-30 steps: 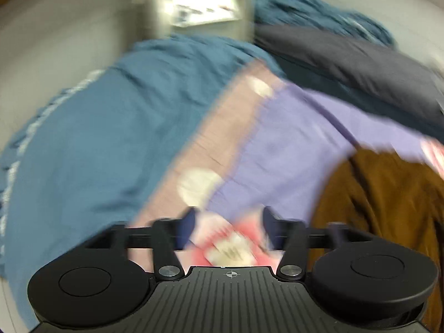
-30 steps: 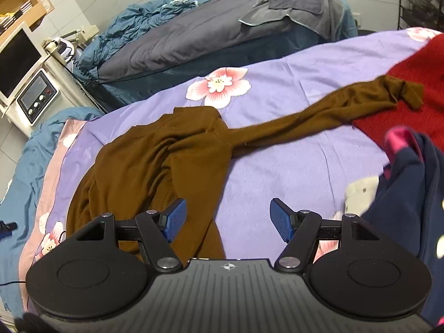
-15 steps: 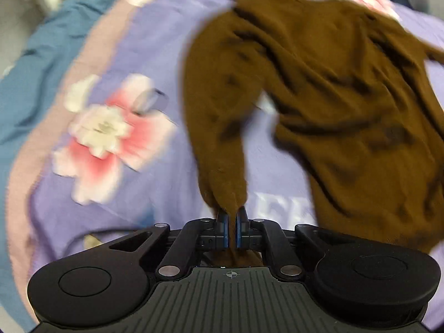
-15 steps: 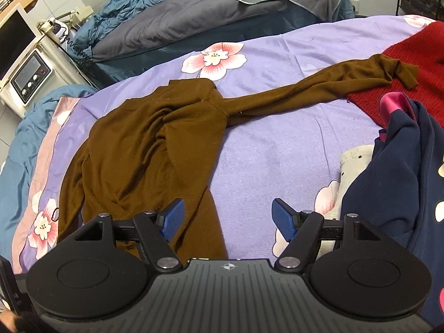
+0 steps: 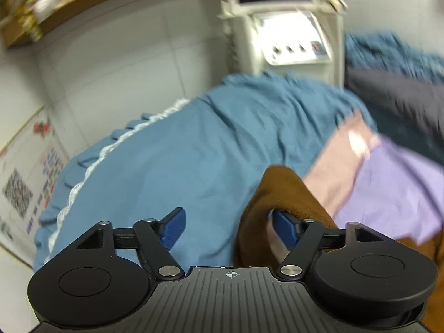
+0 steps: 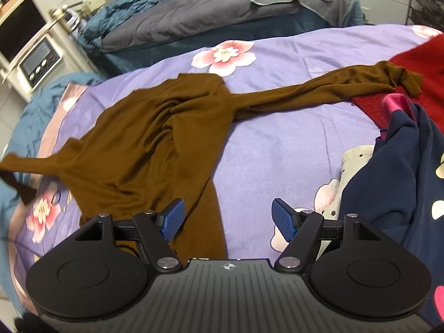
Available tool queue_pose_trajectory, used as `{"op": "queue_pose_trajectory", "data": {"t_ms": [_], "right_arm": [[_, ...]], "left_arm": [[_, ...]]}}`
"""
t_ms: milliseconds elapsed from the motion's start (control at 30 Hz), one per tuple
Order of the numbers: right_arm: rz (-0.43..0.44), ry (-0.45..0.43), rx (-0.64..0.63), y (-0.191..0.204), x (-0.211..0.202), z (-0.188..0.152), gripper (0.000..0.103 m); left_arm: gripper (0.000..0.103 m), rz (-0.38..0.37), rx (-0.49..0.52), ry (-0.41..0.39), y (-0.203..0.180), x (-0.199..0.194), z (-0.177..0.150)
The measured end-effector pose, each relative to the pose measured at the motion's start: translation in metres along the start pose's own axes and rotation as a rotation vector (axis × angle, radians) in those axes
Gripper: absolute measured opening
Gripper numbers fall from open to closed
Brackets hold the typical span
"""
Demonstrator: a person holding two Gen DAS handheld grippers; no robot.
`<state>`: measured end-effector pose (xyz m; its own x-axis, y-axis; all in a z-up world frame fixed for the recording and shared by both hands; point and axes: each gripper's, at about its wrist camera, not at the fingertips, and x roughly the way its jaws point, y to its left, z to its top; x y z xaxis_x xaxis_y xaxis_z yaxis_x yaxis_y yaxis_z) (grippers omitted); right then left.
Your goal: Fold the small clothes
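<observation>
Right wrist view shows the brown top (image 6: 155, 141) lying rumpled across the middle of the purple flowered bedspread (image 6: 277, 149), one sleeve stretched to the upper right onto a red knit (image 6: 416, 63), the other drawn out to the left edge of the frame. The right gripper (image 6: 227, 217) hovers low in frame, its jaws parted about three-quarters with nothing between them, over the top's lower hem. In the left wrist view the left gripper (image 5: 227, 231) has its jaws opening to full width; the brown sleeve end is draped over the right-hand finger (image 5: 285, 230) but is not pinched. I judge this the spreading step, before any fold: the sleeve is being laid out sideways. Next, the left hand should clear the cloth, and the body needs flattening.
</observation>
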<state>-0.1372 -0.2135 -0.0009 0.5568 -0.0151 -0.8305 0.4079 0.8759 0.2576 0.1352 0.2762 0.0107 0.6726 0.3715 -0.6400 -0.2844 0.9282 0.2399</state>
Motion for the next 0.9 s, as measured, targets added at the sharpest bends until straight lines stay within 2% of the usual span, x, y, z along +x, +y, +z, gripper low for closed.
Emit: {"op": "queue_pose_trajectory", "data": {"t_ms": [67, 100, 233, 333, 400, 467, 567, 633, 700, 767, 833, 900], "right_arm": [[0.001, 0.01, -0.045, 0.004, 0.0, -0.006, 0.073], [0.0, 0.018, -0.071, 0.008, 0.0, -0.009, 0.073], [0.0, 0.059, -0.21, 0.024, 0.005, -0.024, 0.073], [0.015, 0.088, -0.335, 0.041, 0.01, -0.034, 0.073], [0.01, 0.104, -0.399, 0.051, 0.015, -0.041, 0.073], [0.004, 0.136, -0.451, 0.059, 0.022, -0.045, 0.073], [-0.028, 0.191, -0.509, 0.064, 0.036, -0.054, 0.073], [-0.043, 0.231, -0.522, 0.064, 0.048, -0.061, 0.072], [-0.035, 0.284, -0.533, 0.06, 0.062, -0.069, 0.064], [-0.035, 0.336, -0.544, 0.057, 0.075, -0.079, 0.048], [-0.037, 0.331, -0.561, 0.055, 0.079, -0.084, 0.047], [-0.029, 0.327, -0.562, 0.054, 0.074, -0.08, 0.026]], "left_arm": [[0.103, -0.022, 0.078, 0.042, -0.012, -0.004, -0.02], [0.103, -0.065, 0.112, 0.063, -0.02, -0.004, -0.029], [0.103, -0.315, 0.241, 0.147, -0.048, -0.043, -0.09], [0.103, -0.522, 0.378, 0.2, -0.073, -0.081, -0.137], [0.103, -0.592, 0.464, 0.217, -0.088, -0.103, -0.168], [0.103, -0.655, 0.517, 0.285, -0.101, -0.113, -0.192], [0.103, -0.729, 0.543, 0.345, -0.116, -0.128, -0.221], [0.103, -0.748, 0.594, 0.355, -0.128, -0.132, -0.233], [0.103, -0.759, 0.657, 0.36, -0.145, -0.135, -0.243], [0.103, -0.798, 0.662, 0.379, -0.154, -0.134, -0.244], [0.103, -0.795, 0.687, 0.402, -0.164, -0.128, -0.245], [0.103, -0.787, 0.716, 0.386, -0.173, -0.125, -0.24]]}}
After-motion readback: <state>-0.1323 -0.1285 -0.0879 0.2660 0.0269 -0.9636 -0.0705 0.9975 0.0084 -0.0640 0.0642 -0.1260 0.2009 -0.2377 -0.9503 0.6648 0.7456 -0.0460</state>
